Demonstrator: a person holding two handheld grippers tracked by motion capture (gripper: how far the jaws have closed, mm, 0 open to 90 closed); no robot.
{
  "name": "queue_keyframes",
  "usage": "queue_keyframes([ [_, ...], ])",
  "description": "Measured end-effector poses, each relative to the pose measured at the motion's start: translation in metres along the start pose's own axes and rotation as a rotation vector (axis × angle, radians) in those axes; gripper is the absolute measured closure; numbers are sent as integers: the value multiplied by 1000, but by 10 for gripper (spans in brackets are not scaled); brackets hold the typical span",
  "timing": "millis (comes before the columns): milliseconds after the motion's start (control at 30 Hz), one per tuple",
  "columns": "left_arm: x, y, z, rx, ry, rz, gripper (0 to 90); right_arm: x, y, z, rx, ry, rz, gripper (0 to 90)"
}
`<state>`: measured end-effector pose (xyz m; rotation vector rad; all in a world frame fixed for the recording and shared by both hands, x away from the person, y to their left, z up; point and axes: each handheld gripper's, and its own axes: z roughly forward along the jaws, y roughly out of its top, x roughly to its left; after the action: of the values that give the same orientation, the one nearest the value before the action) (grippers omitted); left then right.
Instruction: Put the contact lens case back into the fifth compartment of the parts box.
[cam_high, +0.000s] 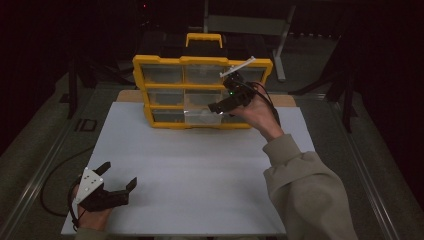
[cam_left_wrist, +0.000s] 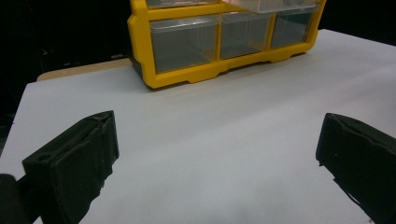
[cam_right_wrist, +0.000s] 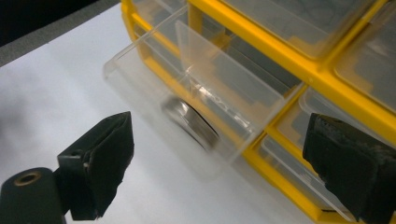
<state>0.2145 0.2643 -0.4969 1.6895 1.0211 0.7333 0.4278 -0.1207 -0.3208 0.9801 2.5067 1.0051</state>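
A yellow plastic organiser (cam_high: 200, 90) with clear, smooth-walled drawers is seen at the upper centre of the high view, standing upright at the far edge of a matt white board (cam_high: 200, 175) laid on the worktop (cam_high: 365, 165); a yellow carrying handle (cam_high: 204, 39) is seen above its top. In the right gripper view, one transparent drawer (cam_right_wrist: 187, 93) is shown pulled partly out at the centre of the frame, and a flat, round, metallic disc (cam_right_wrist: 189, 122) is seen through its clear wall. The right tool (cam_high: 220, 106) is held by a hand (cam_high: 260, 116) just in front of the organiser, right of centre in the high view; its black, rough-faced jaws are set wide apart and nothing is gripped. The left tool (cam_high: 120, 177), topped by a grey three-cornered plate (cam_high: 90, 182), is placed at the lower left over the bare board, well apart from the organiser, its blocky jaws likewise spread. A dark cable (cam_high: 50, 185) is looped at the left edge.
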Motion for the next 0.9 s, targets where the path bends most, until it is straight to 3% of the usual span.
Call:
queue_keyframes([
  [233, 0, 0, 0, -2, 2, -2, 1, 8, -40, -24, -57, -3, -33, 90],
  [400, -1, 1, 0, 0, 2, 0, 1, 16, -83, -43, -144, 1, -60, 90],
  [467, -1, 1, 0, -1, 2, 0, 1, 16, -83, -43, -144, 1, -60, 90],
  [533, 0, 1, 0, -2, 4, 0, 1, 19, -101, -46, -171, -9, -69, 90],
  [900, 1, 1, -1, -8, 5, -7, 1, 24, -152, -52, -285, 16, -26, 90],
])
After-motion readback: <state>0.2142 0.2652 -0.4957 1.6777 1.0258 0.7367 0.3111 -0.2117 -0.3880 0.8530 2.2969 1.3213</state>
